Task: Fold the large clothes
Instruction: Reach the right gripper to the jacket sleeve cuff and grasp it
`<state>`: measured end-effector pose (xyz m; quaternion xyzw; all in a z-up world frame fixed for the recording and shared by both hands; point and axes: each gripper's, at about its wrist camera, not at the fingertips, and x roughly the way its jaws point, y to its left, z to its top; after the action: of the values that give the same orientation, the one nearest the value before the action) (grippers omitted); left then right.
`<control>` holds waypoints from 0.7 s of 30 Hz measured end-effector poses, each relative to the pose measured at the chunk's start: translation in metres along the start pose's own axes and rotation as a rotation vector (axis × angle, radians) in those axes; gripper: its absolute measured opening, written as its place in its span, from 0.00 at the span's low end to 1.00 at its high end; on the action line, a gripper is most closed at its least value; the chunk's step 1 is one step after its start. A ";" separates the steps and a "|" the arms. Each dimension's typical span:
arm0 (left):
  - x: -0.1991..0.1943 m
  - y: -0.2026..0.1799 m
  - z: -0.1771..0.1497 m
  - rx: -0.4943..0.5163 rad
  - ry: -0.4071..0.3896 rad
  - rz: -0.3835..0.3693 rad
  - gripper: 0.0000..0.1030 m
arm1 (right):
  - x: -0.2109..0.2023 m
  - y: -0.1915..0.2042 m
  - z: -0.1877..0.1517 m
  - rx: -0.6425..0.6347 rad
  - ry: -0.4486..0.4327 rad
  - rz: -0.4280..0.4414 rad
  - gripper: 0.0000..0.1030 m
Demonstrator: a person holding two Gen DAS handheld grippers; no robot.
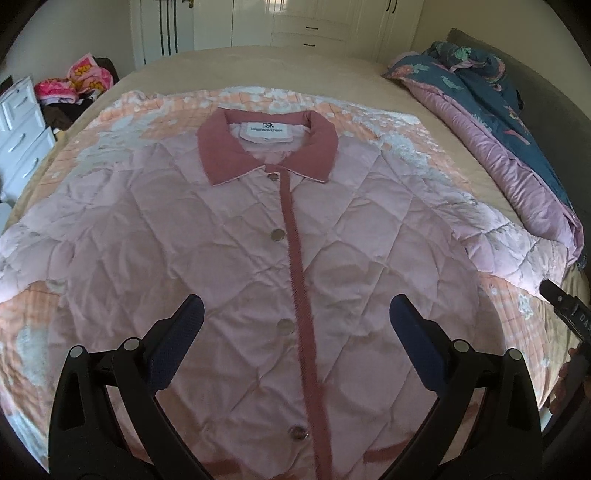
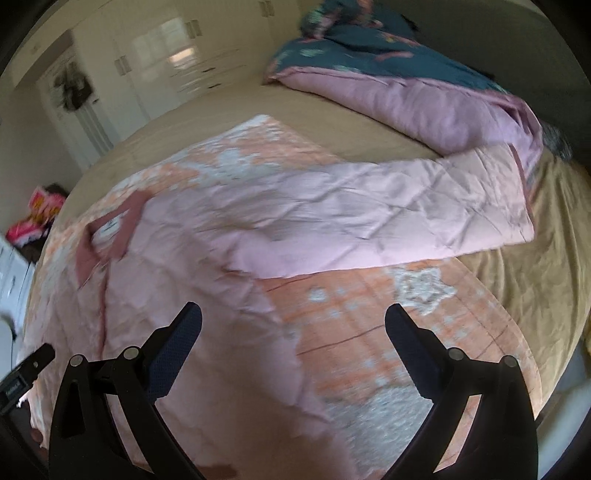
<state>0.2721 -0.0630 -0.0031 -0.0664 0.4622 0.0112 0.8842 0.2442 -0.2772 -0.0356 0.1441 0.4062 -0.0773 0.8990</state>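
Jacket [image 1: 229, 236], pale pink and quilted, lies flat and face up on a peach-and-white blanket [image 1: 122, 122] spread over the bed [image 1: 258, 66]. Its dark pink collar [image 1: 267, 147] points to the far side, with a white label inside. A dark pink placket [image 1: 299, 295] runs down the front toward me, with four round buttons [image 1: 277, 234] just left of it, all fastened as far as I can tell. Both sleeves are spread out to the sides; the right sleeve [image 2: 369, 206] reaches toward a crumpled duvet [image 1: 509, 147], purple and dark blue, heaped at the far right of the bed.

My left hand-held gripper [image 1: 295, 317] hovers over the lower front of the jacket with its jaws wide apart, holding nothing. My right hand-held gripper [image 2: 293, 325] hovers near the jacket's right edge, partly over the blanket, also wide open and empty. The right wrist view is blurred.

Beyond the bed stands a white wardrobe [image 1: 295, 26]. At the far left are white drawers [image 1: 22, 136] and a pile of bright pink clothes [image 1: 74, 85].
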 end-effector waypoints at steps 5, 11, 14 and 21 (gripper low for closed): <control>0.021 -0.012 0.014 0.002 0.021 -0.008 0.92 | 0.022 -0.040 0.009 0.096 0.023 -0.052 0.96; 0.043 -0.027 0.025 0.014 0.043 -0.009 0.92 | 0.051 -0.093 0.019 0.235 0.053 -0.085 0.96; 0.053 -0.033 0.031 0.021 0.054 -0.008 0.92 | 0.066 -0.122 0.026 0.321 0.061 -0.101 0.96; 0.071 -0.039 0.044 0.017 0.060 0.023 0.92 | 0.098 -0.195 0.044 0.572 0.040 -0.120 0.96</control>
<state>0.3518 -0.0984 -0.0317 -0.0540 0.4893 0.0156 0.8703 0.2895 -0.4782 -0.1199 0.3688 0.3935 -0.2389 0.8075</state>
